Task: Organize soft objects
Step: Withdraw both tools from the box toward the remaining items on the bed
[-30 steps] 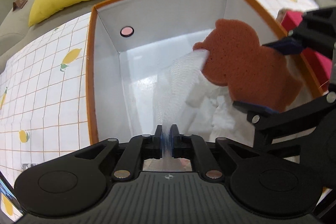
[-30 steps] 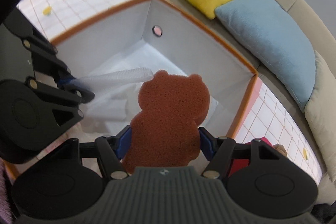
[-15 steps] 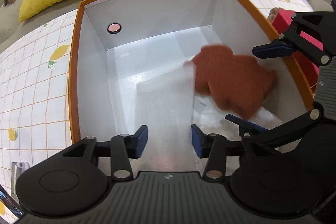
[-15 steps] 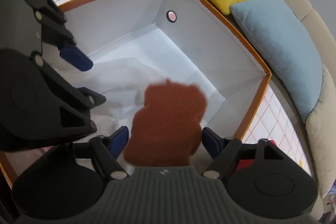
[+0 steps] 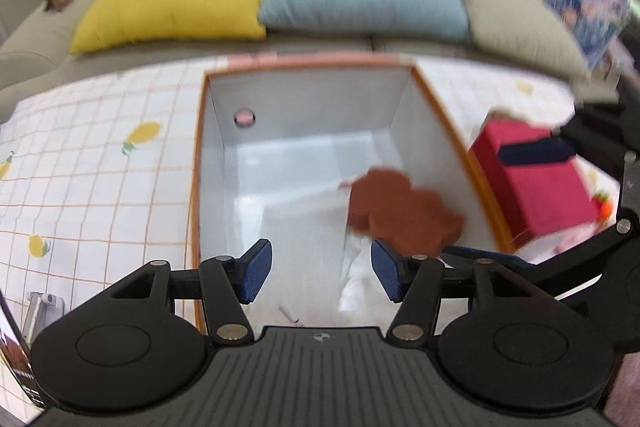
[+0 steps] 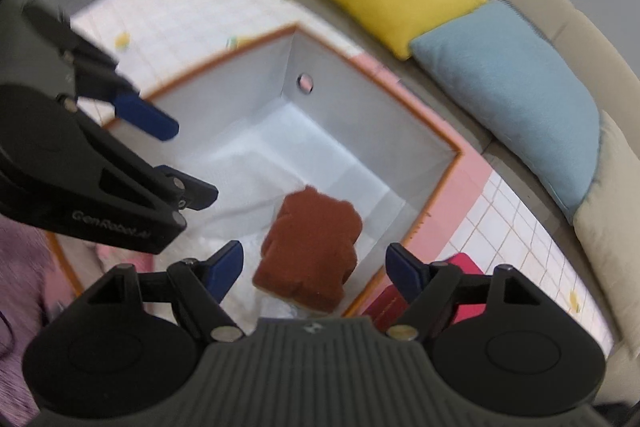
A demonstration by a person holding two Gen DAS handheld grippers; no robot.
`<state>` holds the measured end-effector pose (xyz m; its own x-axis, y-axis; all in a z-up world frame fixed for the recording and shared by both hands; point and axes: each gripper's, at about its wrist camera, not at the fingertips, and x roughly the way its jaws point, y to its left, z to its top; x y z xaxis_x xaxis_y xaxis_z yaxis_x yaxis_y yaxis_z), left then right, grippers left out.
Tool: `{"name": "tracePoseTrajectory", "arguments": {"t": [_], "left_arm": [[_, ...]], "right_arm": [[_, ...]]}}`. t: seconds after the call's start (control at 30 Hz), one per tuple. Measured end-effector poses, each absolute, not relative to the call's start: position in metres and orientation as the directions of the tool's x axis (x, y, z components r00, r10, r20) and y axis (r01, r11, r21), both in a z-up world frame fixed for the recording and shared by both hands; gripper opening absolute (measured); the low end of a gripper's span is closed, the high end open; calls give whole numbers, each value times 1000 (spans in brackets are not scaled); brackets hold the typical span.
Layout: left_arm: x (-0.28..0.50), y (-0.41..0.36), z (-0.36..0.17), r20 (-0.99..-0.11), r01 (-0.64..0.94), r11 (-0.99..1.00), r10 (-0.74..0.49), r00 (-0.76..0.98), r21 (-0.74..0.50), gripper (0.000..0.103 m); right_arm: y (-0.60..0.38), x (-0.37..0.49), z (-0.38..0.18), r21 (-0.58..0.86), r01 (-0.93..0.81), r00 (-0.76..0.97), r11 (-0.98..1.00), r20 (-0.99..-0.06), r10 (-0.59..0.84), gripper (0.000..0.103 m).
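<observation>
Brown sponge (image 6: 312,251) loose in orange-rimmed box (image 6: 440,187), below right hand-held gripper (image 6: 314,267), jaws apart.

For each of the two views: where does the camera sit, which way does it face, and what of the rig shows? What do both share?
Left wrist: on the left gripper, looking down into the box; the right gripper shows at right.
Right wrist: on the right gripper, looking down into the box from its other side; the left gripper at left.
Shared: box, sponge, white cloth, pillows.
</observation>
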<state>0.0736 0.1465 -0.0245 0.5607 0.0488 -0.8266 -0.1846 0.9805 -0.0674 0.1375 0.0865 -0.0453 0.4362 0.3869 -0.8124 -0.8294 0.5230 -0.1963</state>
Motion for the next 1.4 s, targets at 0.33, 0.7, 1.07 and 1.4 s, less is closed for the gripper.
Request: {"name": "tracePoseTrajectory", "arguments": {"t": [0.33, 0.7, 1.07, 1.4], "left_arm": [[22, 136, 19, -665, -239, 928, -12, 747, -285, 69], [-1, 84, 8, -644, -120, 945, -110, 757, -303, 69], [10, 13, -3, -698, 88, 969, -228, 679, -231, 69], [30, -49, -7, -725, 254, 959, -266, 635, -129, 68]], "right_arm": [[8, 90, -2, -24, -681, 553, 732, -672, 493, 78], [-73, 50, -6, 91, -434, 680, 896, -619, 393, 80], [-136, 33, -39, 64, -282, 702, 957, -666, 252, 80], [-207, 53, -68, 18, -66, 670, 998, -740, 58, 80]]}}
